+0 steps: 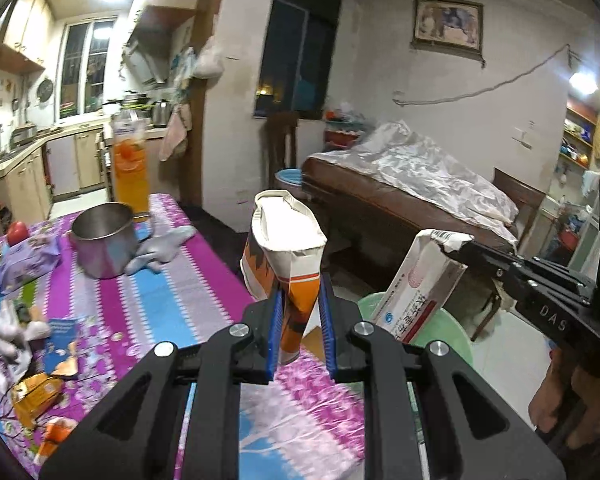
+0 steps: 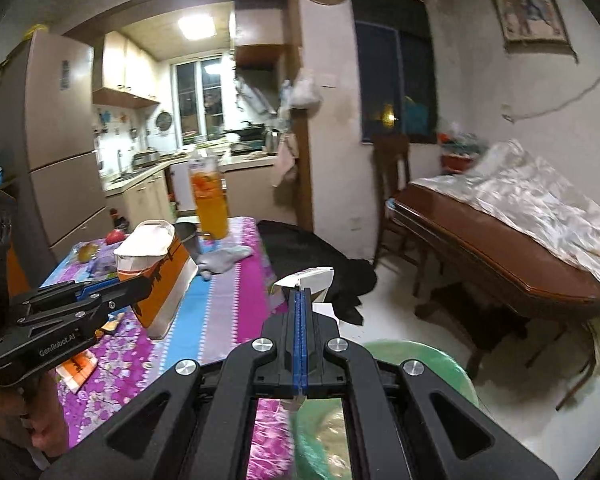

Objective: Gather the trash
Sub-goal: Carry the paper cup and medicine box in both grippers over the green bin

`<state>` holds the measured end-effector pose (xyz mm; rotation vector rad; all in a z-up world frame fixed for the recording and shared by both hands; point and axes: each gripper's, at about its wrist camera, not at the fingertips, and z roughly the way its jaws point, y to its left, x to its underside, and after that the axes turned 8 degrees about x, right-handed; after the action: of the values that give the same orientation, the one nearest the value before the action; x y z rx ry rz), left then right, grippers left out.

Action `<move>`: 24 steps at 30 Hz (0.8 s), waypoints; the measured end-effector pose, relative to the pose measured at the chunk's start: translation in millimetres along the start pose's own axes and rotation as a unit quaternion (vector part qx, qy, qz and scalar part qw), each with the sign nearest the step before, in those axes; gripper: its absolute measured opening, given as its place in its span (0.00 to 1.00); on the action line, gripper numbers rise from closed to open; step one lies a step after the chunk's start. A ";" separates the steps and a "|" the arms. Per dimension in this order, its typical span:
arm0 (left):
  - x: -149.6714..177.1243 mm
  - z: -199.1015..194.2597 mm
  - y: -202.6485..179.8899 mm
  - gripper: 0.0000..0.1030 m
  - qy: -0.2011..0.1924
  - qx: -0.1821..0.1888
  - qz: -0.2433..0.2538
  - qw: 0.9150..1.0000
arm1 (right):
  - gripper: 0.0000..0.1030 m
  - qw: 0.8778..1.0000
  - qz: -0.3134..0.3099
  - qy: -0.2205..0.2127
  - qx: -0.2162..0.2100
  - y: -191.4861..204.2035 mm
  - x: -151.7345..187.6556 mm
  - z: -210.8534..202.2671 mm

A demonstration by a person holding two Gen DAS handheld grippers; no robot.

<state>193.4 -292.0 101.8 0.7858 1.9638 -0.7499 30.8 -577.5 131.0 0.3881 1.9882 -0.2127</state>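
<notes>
A steel pot [image 1: 104, 240] stands on the patterned tablecloth [image 1: 188, 304], a tall bottle of orange drink [image 1: 129, 168] just behind it at twelve o'clock. A grey sock [image 1: 162, 248] lies touching the pot at three o'clock. A red apple [image 1: 18, 232] sits at nine o'clock. Beyond the table's edge stands a brown table under a white sheet [image 1: 428, 168].

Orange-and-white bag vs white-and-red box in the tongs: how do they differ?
The orange-and-white bag is soft paper, gaping open at the top; the white-and-red box is stiff carton with a torn flap. The left tongs clamp the bag's lower part, so it stands upright; the right tongs pinch the box's top edge, so it hangs tilted. Both are held off the table, near the green bin.
</notes>
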 end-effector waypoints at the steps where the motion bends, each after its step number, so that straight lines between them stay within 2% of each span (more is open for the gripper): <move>1: -0.8 5.1 -7.3 0.15 0.001 0.005 0.004 1.000 | 0.01 1.000 0.005 0.001 0.007 -8.7 0.4 -0.1; 10: -0.4 55.0 -43.9 0.15 0.028 0.032 0.015 0.999 | 0.01 0.998 0.029 0.023 0.049 -68.1 15.5 11.5; 15: 4.4 86.8 -59.7 0.15 0.060 0.049 0.020 0.997 | 0.01 0.996 0.039 0.041 0.061 -97.7 26.5 26.0; 24: 28.1 140.0 -69.6 0.15 0.118 0.078 0.014 0.990 | 0.01 0.994 0.047 0.068 0.066 -118.6 50.8 48.1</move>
<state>197.8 -433.3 29.3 1.0344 2.1158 -0.8324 8.2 -694.3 61.7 0.5928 2.0905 -0.2646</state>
